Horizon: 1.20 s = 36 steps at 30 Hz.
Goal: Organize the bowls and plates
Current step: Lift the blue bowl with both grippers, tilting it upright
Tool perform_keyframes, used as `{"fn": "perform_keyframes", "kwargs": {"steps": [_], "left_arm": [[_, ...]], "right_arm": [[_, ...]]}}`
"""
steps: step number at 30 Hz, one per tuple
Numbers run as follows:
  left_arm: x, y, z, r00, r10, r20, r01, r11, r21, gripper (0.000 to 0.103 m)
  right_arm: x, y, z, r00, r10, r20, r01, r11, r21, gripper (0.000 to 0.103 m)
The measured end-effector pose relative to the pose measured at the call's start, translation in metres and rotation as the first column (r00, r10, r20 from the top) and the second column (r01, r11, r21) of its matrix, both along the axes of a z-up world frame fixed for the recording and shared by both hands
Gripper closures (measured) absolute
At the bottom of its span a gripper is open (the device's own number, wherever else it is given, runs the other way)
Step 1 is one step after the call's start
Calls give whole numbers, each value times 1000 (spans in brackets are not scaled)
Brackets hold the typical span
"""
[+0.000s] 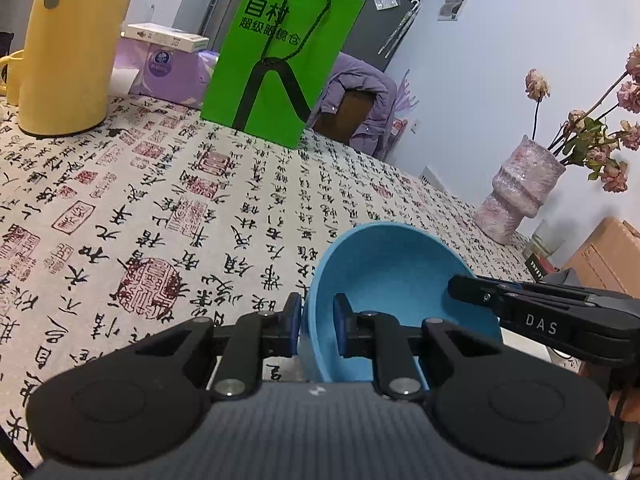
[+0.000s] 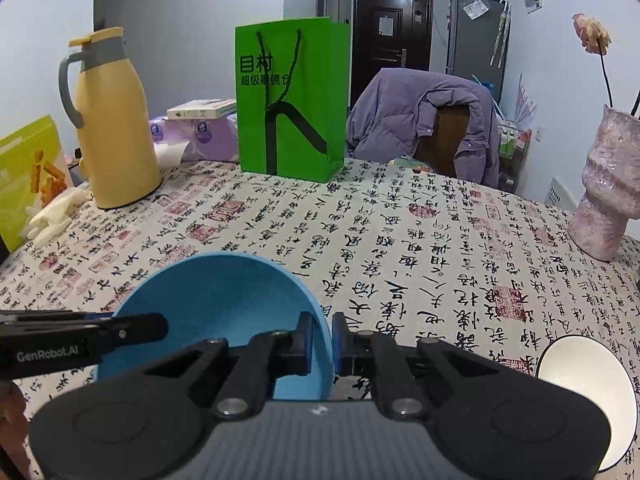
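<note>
A blue bowl [image 1: 384, 276] [image 2: 212, 292] sits at the near edge of the table, gripped from both sides. My left gripper [image 1: 318, 326] is shut on its left rim, one pad outside the wall and one inside. My right gripper [image 2: 322, 344] is shut on its right rim in the same way. Each gripper's black fingers [image 1: 520, 308] [image 2: 100, 330] also reach into the other wrist view across the bowl. A white bowl with a dark rim [image 2: 588, 384] stands on the cloth to the right of the right gripper.
The table wears a calligraphy-print cloth [image 2: 400, 248]. At its back stand a yellow thermos jug [image 2: 116, 132], a green paper bag [image 2: 292, 104] and purple tissue packs [image 2: 200, 136]. A pink vase with dried flowers [image 1: 520, 192] is at the right. A chair with a purple jacket [image 2: 424, 120] stands behind.
</note>
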<state>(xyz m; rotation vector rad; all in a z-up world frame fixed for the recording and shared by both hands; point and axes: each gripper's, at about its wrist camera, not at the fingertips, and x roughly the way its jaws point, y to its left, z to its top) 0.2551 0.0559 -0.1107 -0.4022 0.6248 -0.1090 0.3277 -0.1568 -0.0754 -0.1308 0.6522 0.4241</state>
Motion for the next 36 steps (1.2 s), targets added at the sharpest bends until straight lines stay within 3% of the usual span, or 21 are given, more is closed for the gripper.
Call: {"fn": "perform_keyframes", "kwargs": {"steps": [36], "left_arm": [[-54, 22, 46, 994, 76, 84, -75, 997, -10, 86]], "right_arm": [[-55, 16, 43, 995, 34, 94, -42, 995, 85, 93]]}}
